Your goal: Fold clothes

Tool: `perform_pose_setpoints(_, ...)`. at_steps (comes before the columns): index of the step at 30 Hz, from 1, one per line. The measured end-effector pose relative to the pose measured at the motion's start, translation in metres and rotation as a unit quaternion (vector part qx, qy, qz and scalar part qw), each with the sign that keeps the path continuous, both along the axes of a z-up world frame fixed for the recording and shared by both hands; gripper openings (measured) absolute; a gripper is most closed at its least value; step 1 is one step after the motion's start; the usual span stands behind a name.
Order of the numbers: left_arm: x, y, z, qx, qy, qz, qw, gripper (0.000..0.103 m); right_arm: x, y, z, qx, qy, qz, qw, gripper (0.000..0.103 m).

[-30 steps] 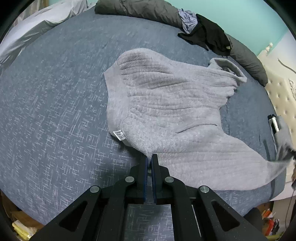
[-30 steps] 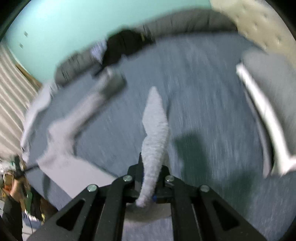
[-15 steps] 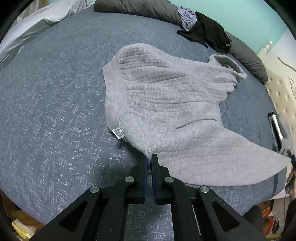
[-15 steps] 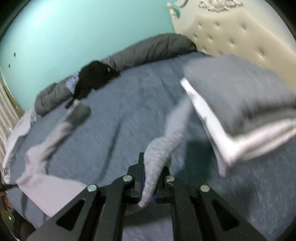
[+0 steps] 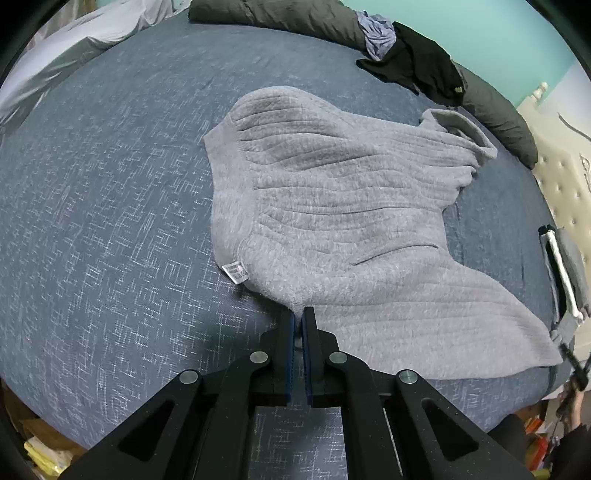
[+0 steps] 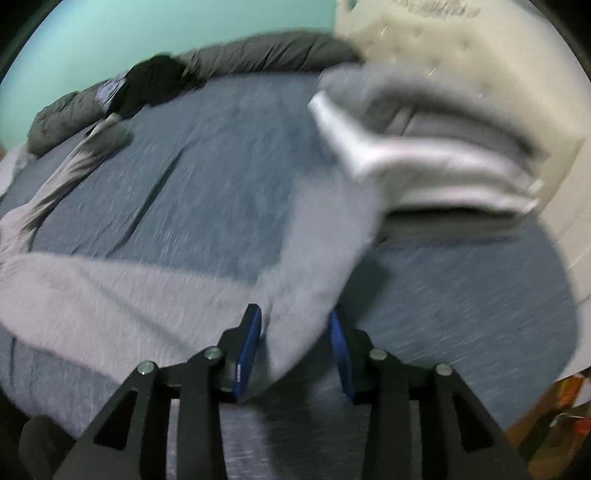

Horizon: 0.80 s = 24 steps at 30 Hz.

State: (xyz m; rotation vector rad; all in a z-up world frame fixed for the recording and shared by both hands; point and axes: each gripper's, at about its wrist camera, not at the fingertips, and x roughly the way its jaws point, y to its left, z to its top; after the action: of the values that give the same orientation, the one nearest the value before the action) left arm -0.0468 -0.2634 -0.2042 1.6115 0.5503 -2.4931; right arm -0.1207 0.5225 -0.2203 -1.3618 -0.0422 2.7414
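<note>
A grey ribbed sweater (image 5: 332, 206) lies spread on the blue bed (image 5: 110, 184), its white label (image 5: 235, 272) at the near left. My left gripper (image 5: 298, 314) is shut on the sweater's near edge. In the right wrist view the picture is blurred. My right gripper (image 6: 295, 325) hangs low over the bed and its jaws are opening. A corner of the sweater (image 6: 306, 280) lies loose between the blue pads (image 6: 249, 339), which no longer press on it. The rest of the sweater (image 6: 110, 295) runs off to the left.
A stack of folded grey and white clothes (image 6: 424, 155) sits just right of the right gripper, against the tufted headboard (image 6: 443, 48). A black garment (image 5: 417, 62) and a dark grey rolled quilt (image 5: 288, 18) lie along the far edge. The bed's edge is close below both grippers.
My right gripper has swung down towards the bed beside the folded stack, and its jaws have parted from the sweater corner. That corner now lies flat. The left gripper has stayed still.
</note>
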Motion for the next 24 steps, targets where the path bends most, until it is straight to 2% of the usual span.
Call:
perform_pose_setpoints(1,0.0,0.0,0.0,0.001,0.0,0.001,1.0,0.004,0.001,0.0,0.009,0.008,0.016,-0.006,1.0,0.041)
perform_pose_setpoints(2,0.0,0.0,0.0,0.002,0.001,0.002,1.0,0.004,0.0,0.0,0.021,0.02,0.039,-0.018,0.999,0.051)
perform_pose_setpoints(3,0.001,0.0,-0.001,0.003,0.002,0.002,1.0,0.004,-0.004,0.0,0.028,0.01,0.048,-0.018,0.999,0.061)
perform_pose_setpoints(4,0.001,0.0,-0.001,0.002,0.001,0.002,1.0,0.004,-0.007,0.0,0.035,-0.001,0.057,-0.018,0.998,0.063)
perform_pose_setpoints(5,0.001,0.001,-0.001,0.002,0.001,0.002,1.0,0.004,-0.017,-0.005,0.031,-0.02,0.04,0.002,0.999,0.063)
perform_pose_setpoints(6,0.001,0.001,-0.002,0.002,0.0,0.002,1.0,0.004,-0.027,-0.011,0.028,-0.04,0.021,0.022,0.999,0.063)
perform_pose_setpoints(9,0.002,0.002,-0.002,0.0,-0.001,0.005,1.0,0.004,-0.048,-0.045,-0.004,-0.04,-0.062,0.11,0.991,0.063)
perform_pose_setpoints(12,0.002,0.001,-0.002,-0.001,-0.004,0.003,1.0,0.004,-0.059,-0.068,-0.033,-0.027,-0.11,0.142,0.983,0.063)
perform_pose_setpoints(16,0.0,0.0,-0.003,-0.002,-0.007,0.004,1.0,0.004,-0.074,-0.077,-0.051,-0.025,-0.123,0.154,0.98,0.063)
perform_pose_setpoints(19,-0.001,0.0,-0.004,-0.002,-0.007,0.004,1.0,0.004,-0.081,-0.095,-0.068,0.0,-0.148,0.184,0.972,0.063)
perform_pose_setpoints(20,-0.002,0.001,-0.004,-0.003,-0.008,0.003,1.0,0.004,-0.081,-0.101,-0.075,0.024,-0.158,0.196,0.967,0.063)
perform_pose_setpoints(22,-0.002,0.002,-0.006,-0.004,-0.009,0.002,1.0,0.004,-0.08,-0.103,-0.078,0.028,-0.157,0.201,0.967,0.058)
perform_pose_setpoints(24,-0.003,0.002,-0.007,-0.004,-0.01,0.001,0.9999,0.004,-0.08,-0.099,-0.077,0.021,-0.153,0.194,0.969,0.045)
